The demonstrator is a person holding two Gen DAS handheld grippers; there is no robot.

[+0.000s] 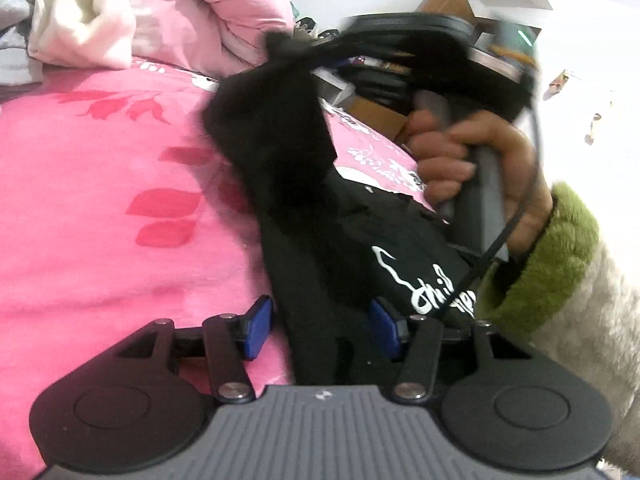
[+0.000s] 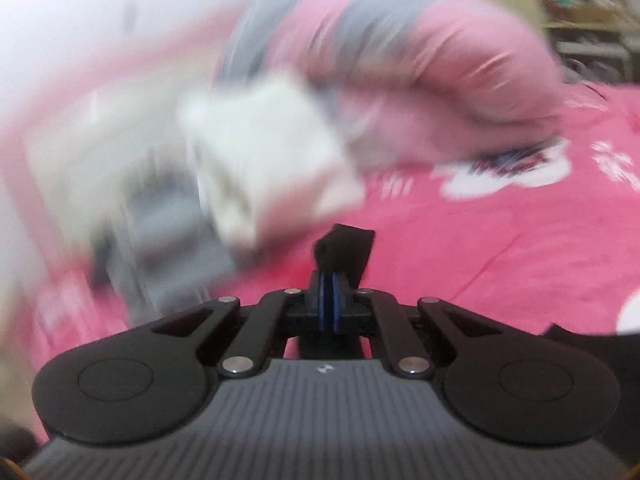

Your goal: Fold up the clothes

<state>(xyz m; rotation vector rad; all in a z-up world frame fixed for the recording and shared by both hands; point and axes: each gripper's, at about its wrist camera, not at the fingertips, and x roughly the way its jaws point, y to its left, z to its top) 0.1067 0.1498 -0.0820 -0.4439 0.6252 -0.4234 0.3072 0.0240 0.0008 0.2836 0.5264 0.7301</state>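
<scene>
The main danger we see from here is the black cotton garment with white script lettering (image 1: 320, 216) slipping or bunching before the fold is laid: our right claw (image 2: 329, 276) has only a small tuft of the black cloth nipped at its very tips, so a quick sweep could pull that corner free, and the blur in the right wrist view suggests the hand is travelling fast. A second risk, as we judge it, is that the lifted part drags the rest of the garment across the bright pink printed bedsheet (image 1: 100, 200) and wrinkles the layer underneath, because our left claw (image 1: 322, 328) is not clamping it down. That left claw stands about half spread, its blue pads (image 1: 260, 330) on either side of a band of the black cloth; we cannot see the pads pressing on it, so we take it as loose there. The right claw's blue pads (image 2: 323, 300) are pressed together, pinching the black corner that pokes up above them. The garment lies along the near edge of the bed, one end raised towards the far side by the right hand (image 1: 476, 168), which wears a green fleece cuff (image 1: 548, 264). A pale pink quilt (image 1: 200, 12) and a cream towel-like cloth (image 1: 80, 12) are heaped at the far edge, well apart from the garment, though a wide swing might brush them.
</scene>
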